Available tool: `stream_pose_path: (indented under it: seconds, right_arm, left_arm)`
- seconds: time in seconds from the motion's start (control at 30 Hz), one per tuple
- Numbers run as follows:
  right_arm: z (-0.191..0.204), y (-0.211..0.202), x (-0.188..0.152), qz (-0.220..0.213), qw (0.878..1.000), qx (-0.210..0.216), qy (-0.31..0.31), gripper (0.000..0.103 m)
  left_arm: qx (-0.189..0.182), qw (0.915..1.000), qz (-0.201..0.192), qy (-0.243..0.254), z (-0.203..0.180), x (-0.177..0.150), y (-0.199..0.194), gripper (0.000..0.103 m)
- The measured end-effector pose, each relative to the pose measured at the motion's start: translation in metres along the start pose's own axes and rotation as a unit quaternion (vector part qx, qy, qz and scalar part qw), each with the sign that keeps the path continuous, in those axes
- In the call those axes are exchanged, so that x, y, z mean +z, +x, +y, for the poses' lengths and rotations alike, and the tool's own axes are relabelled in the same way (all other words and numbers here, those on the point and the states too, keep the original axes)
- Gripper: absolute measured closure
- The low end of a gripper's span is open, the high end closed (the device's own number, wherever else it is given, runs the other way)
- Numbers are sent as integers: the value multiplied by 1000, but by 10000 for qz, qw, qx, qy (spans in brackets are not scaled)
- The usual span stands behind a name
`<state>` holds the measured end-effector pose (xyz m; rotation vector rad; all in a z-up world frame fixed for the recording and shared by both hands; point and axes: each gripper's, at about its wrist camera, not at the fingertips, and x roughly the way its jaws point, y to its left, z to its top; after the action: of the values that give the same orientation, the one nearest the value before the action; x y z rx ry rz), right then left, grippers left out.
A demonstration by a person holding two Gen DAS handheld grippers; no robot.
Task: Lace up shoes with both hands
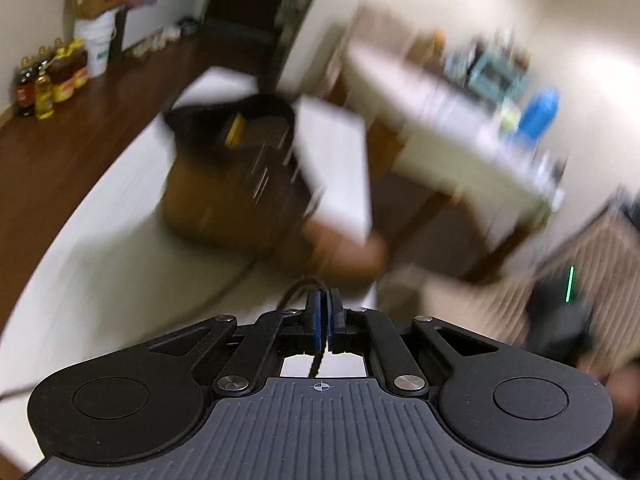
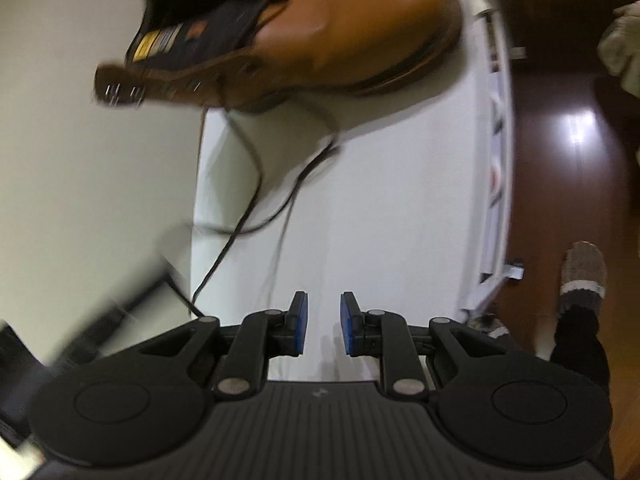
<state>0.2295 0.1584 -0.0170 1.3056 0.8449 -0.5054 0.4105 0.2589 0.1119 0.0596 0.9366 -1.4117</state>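
In the left wrist view, the left gripper [image 1: 323, 312] is seen with its blue-padded fingers [image 1: 318, 320] pressed together on a dark brown braided lace [image 1: 316, 364], which passes between the pads and trails behind them. Ahead, heavily blurred, a tan leather boot [image 1: 224, 184] with a dark padded collar is made out standing on the white worktop [image 1: 92, 264]. Amber bottles [image 1: 52, 80] are lined up on the dark wooden floor by the wall.

In the right wrist view, the right gripper [image 2: 323, 322] is shown with its fingers [image 2: 301, 320] apart, nothing between them. The boot [image 2: 340, 40], smooth and glossy at its rounded toe, is seen on the worktop [image 2: 380, 220] ahead, its thin lace [image 2: 248, 208] looped loosely across the white surface. A foot in a knitted slipper [image 2: 582, 276] is visible on the floor.
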Motion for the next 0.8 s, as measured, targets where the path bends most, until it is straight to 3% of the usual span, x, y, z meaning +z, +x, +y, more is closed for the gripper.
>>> stream_pose_path:
  seconds: [0.1,0.2,0.33,0.43,0.53,0.8]
  right_arm:
    - [-18,-26,2,-712,9961,-283,435,82]
    - [-36,-34,16,-837,9933,23,794,82]
    - [-46,-36,20,-659,9890,719,1112,81]
    - [-53,-23,21,-704,9768,1195,1631,80]
    - [-57,-19,21,-830,9713,1203,1878,79]
    - [-77,-13,22,-978,9766,585,1825,79]
  left_arm:
    - [-112,9952,-740,-629,-7,27,6,100]
    - [-50,9883,-925,-1215,2,28,12,100]
    - [257,9868,-558,-1500,14,8,21,100]
    - [504,9809,-218,-1866,22,-12,21,100]
    - [735,9760,-75,-2047,32,-30,10,100]
    - [1550,9658,454,-2030,69,-63,-13,100]
